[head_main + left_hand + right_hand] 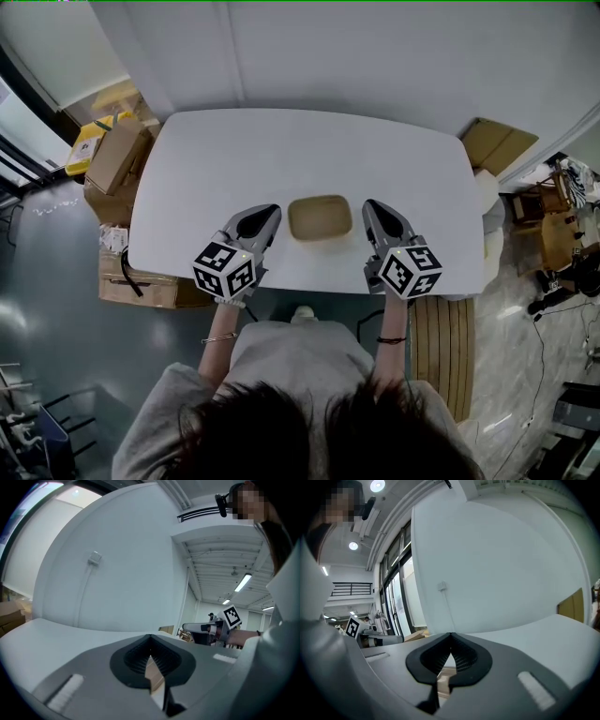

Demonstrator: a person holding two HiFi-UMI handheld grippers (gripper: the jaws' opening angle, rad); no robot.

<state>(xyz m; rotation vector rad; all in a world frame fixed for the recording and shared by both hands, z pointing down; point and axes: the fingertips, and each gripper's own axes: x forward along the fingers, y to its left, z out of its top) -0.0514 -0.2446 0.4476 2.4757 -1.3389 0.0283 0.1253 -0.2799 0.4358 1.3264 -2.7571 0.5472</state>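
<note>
A shallow tan tray (319,217) with rounded corners sits on the white table (309,150), close to its front edge. My left gripper (270,213) lies just left of the tray and points at its left side. Its jaws are shut with nothing between them. My right gripper (371,207) lies just right of the tray, also shut and holding nothing. In the left gripper view the closed left gripper (150,638) shows a sliver of the tan tray (154,674) below its tips. The right gripper view shows the same: right gripper (451,635), tray (443,679).
Cardboard boxes (117,155) stand on the floor left of the table, and more lie under its left edge (141,281). A slatted wooden piece (442,342) stands at the front right. Flat cardboard (497,142) leans at the back right. A white wall (375,56) runs behind the table.
</note>
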